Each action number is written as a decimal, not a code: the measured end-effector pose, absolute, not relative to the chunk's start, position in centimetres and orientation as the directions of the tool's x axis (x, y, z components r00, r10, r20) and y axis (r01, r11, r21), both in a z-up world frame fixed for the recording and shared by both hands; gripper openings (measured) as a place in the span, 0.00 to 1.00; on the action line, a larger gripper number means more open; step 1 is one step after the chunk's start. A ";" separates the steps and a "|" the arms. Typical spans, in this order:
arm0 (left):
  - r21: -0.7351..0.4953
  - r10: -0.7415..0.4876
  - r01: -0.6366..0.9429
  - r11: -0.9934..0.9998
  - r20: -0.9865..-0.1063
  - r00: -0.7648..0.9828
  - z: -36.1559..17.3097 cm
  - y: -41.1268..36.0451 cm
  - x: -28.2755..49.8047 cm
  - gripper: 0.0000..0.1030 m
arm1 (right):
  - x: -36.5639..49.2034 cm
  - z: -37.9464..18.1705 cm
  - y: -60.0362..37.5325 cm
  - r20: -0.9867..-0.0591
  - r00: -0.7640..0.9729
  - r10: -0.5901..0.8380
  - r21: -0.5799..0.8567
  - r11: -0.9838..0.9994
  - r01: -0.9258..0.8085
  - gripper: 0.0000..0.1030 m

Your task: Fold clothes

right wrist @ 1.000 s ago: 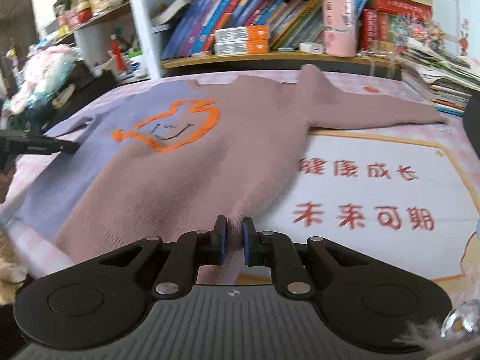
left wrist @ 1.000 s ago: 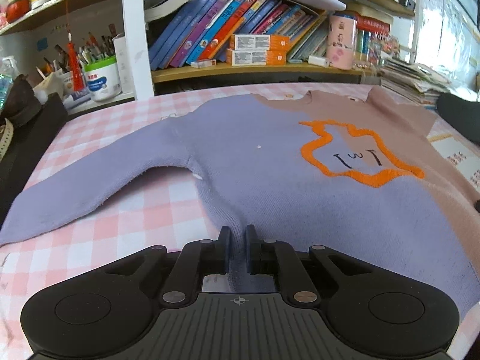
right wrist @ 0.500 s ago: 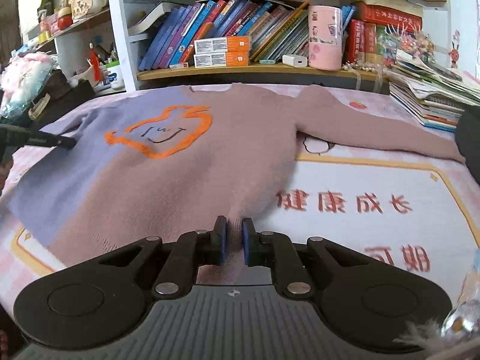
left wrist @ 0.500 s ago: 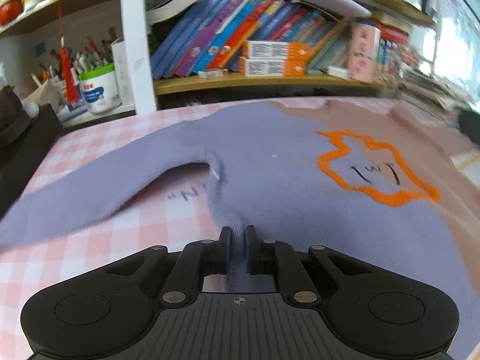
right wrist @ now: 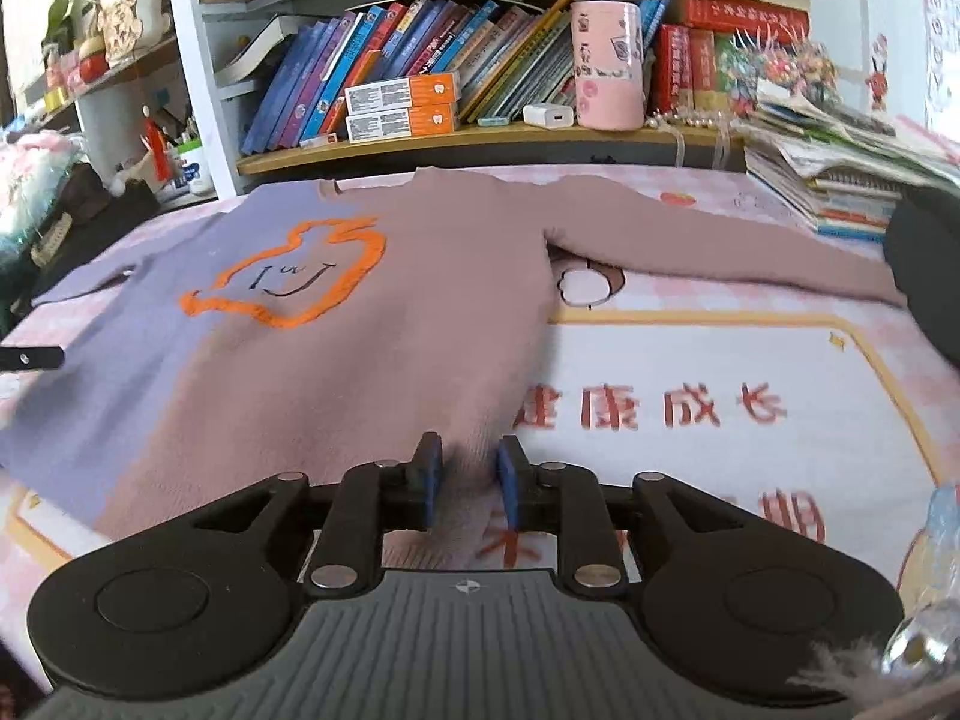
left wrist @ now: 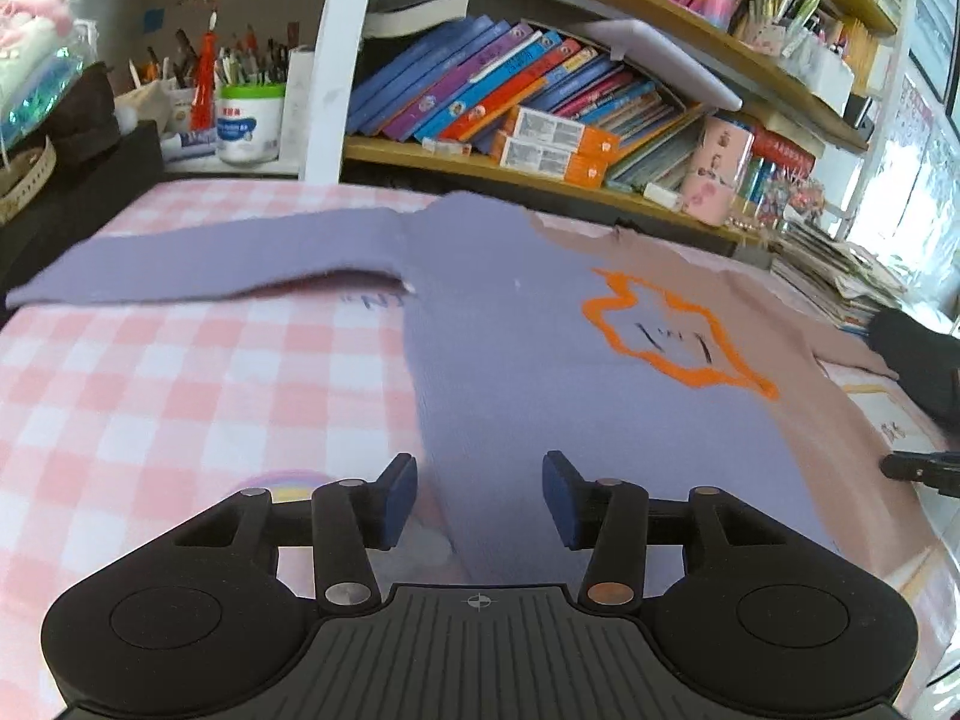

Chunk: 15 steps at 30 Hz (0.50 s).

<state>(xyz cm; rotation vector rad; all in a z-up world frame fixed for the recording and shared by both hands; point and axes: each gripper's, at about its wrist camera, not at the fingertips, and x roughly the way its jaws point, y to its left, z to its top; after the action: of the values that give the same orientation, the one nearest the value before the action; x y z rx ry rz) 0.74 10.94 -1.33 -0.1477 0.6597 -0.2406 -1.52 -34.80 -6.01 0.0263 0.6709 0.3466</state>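
left gripper (left wrist: 478, 495): nearest thing in its view, over the sweater's bottom hem, lilac side. Jaws opening, already wide; cloth lies between the pads but they don't press on it. Looks like it's letting the hem go.
right gripper (right wrist: 468, 483): same hem, brown side, near the sweater's right edge. Jaws opening too, still narrow, a ridge of knit between the pads w/ a gap each side. Not a grip, as far as I can tell.
sweater (left wrist: 528, 324): the task's item. Spread flat, front up, on the mat (left wrist: 180, 372); hem toward the grippers, neck at the far end. Half lilac, half brown, orange outline (right wrist: 288, 282) on the chest. Prob. laid out like this so folding can start from a flat shape.
sleeves: lilac one (left wrist: 210, 264) stretched out left of the body, brown one (right wrist: 720, 252) out right, both flat. No fold made yet.
bookshelf (right wrist: 480, 138): beyond the sweater's neck, books, pink cup (right wrist: 606, 66). Not involved.
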 end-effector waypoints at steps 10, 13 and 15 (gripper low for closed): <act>-0.243 -0.338 0.239 0.940 -0.572 0.748 -1.7 8.9 -1.7 0.09 | -2.3 -5.9 -34.2 -0.609 0.730 0.310 0.086 0.941 -0.328 0.10; -0.250 -0.329 0.222 0.943 -0.575 0.749 -1.8 9.3 0.1 0.09 | -0.3 -6.1 -34.4 -0.601 0.748 0.281 0.072 0.951 -0.299 0.10; -0.250 -0.315 0.204 0.947 -0.579 0.752 -1.8 9.7 1.4 0.09 | 0.1 -6.0 -34.0 -0.606 0.743 0.283 0.071 0.950 -0.304 0.10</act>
<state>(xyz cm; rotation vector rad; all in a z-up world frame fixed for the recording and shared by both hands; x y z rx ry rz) 1.37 9.66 -1.75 -0.1751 0.6615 -0.2850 0.15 -33.97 -6.02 -0.0329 0.6583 0.3217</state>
